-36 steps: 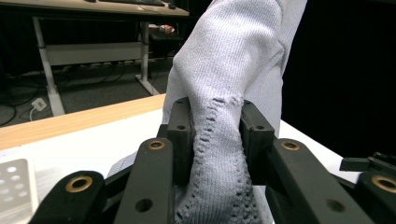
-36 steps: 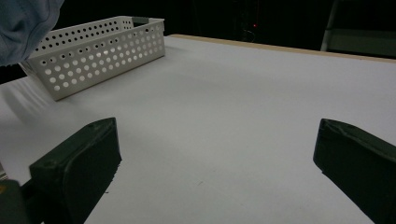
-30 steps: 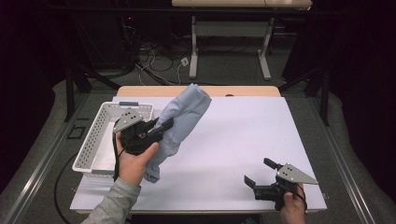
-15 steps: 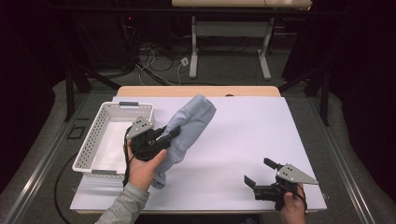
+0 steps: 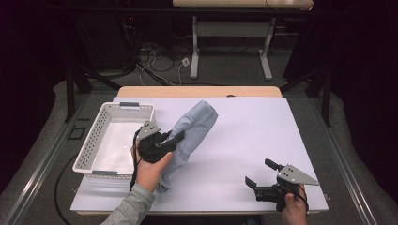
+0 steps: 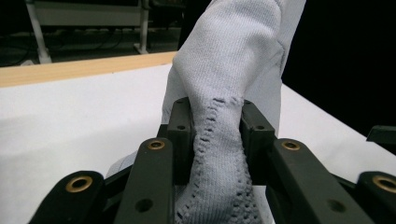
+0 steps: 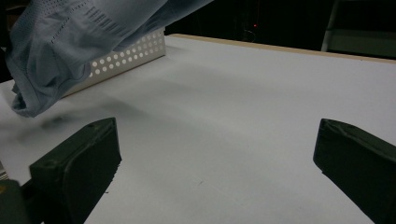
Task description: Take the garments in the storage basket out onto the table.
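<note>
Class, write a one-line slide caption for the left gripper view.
Left gripper shut on a pale grey knitted garment, held above the white table.

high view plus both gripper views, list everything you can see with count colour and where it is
cloth: 1, pale blue-grey knit, lifted off the table beside the basket, pinched in the left gripper
basket: 1, white, perforated sides, left part of the table, looks empty
table cover: 1, white, over the table top
table: 1, light wood edge at the far side
cables: several, white and dark, on the floor behind the table
desk legs: 2, white, far background
left gripper: 1, black, fingers shut on the cloth, next to the basket
right gripper: 1, black, fingers apart, low at the table's near right
hands: 2, grey sleeve on the left
</note>
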Demonstrator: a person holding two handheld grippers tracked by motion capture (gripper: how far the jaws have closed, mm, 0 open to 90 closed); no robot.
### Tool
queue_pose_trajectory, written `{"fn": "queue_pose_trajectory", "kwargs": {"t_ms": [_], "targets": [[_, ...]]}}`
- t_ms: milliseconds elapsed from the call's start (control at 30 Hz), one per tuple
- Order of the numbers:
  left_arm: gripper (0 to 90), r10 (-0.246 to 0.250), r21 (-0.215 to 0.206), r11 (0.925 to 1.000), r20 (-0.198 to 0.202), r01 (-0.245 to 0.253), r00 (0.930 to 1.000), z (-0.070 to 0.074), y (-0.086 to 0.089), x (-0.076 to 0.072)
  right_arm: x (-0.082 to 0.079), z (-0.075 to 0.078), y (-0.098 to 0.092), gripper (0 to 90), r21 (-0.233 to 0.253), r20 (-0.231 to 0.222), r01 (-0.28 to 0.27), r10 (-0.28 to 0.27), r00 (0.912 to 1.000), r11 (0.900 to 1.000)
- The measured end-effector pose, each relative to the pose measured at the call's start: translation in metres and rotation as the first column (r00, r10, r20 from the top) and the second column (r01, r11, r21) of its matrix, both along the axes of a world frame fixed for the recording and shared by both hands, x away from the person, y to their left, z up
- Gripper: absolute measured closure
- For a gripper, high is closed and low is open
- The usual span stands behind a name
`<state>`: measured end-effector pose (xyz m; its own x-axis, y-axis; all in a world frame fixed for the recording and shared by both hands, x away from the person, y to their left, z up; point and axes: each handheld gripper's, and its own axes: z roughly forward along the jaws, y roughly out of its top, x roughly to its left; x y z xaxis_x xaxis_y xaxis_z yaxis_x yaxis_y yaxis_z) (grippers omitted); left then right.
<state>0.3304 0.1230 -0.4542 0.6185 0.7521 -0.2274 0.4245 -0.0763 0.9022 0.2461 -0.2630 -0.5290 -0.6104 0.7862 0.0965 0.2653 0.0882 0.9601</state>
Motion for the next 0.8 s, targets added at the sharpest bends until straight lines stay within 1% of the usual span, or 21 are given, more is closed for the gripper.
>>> {"fn": "queue_pose_trajectory", "kwargs": {"t_ms": [167, 233, 300, 333, 433, 500, 567, 733, 767, 800], "targets": [[70.4, -0.003, 0.015, 0.9999, -0.031, 0.003, 0.9995, -0.01, -0.006, 0.004, 0.0, 0.0, 0.0, 0.4, -0.002, -0.002, 0.0, 0.0, 1.0, 1.0], [70.4, -0.003, 0.024, 0.9997, -0.036, 0.004, 0.9994, -0.013, -0.009, 0.006, 0.0, 0.0, 0.0, 0.4, -0.002, -0.002, 0.001, -0.001, 1.0, 1.0], [70.4, 0.001, 0.027, 0.9996, -0.052, 0.0, 0.9986, -0.017, -0.011, 0.007, 0.0, 0.0, 0.0, 0.5, 0.001, 0.001, -0.001, 0.001, 1.0, 1.0], [70.4, 0.0, 0.033, 0.9995, -0.051, 0.002, 0.9987, -0.019, -0.012, 0.009, 0.0, 0.0, 0.0, 0.4, 0.001, 0.001, -0.001, 0.001, 1.0, 1.0], [70.3, 0.002, 0.047, 0.9989, -0.069, 0.002, 0.9976, -0.023, -0.014, 0.012, 0.0, 0.0, 0.0, 0.4, -0.001, -0.001, 0.0, 0.0, 1.0, 1.0], [70.3, 0.005, 0.049, 0.9988, -0.07, -0.001, 0.9975, -0.026, -0.017, 0.015, 0.0, 0.0, -0.001, 0.5, -0.003, -0.003, -0.002, 0.002, 1.0, 1.0], [70.2, 0.003, 0.053, 0.9986, -0.084, 0.001, 0.9964, -0.029, -0.019, 0.017, 0.0, 0.0, -0.001, 0.4, -0.002, -0.002, -0.001, 0.001, 1.0, 1.0], [69.8, 0.0, 0.077, 0.997, -0.099, 0.008, 0.9951, -0.038, -0.026, 0.023, 0.0, 0.0, -0.001, 0.4, -0.005, -0.004, -0.003, 0.003, 1.0, 1.0], [69.7, 0.003, 0.078, 0.9969, -0.11, 0.006, 0.9939, -0.041, -0.028, 0.024, 0.0, 0.0, -0.001, 0.4, -0.005, -0.005, -0.004, 0.004, 1.0, 1.0], [69.7, 0.005, 0.081, 0.9967, -0.105, 0.004, 0.9945, -0.042, -0.029, 0.025, 0.0, 0.0, -0.002, 0.4, -0.004, -0.005, -0.004, 0.004, 1.0, 1.0]]}}
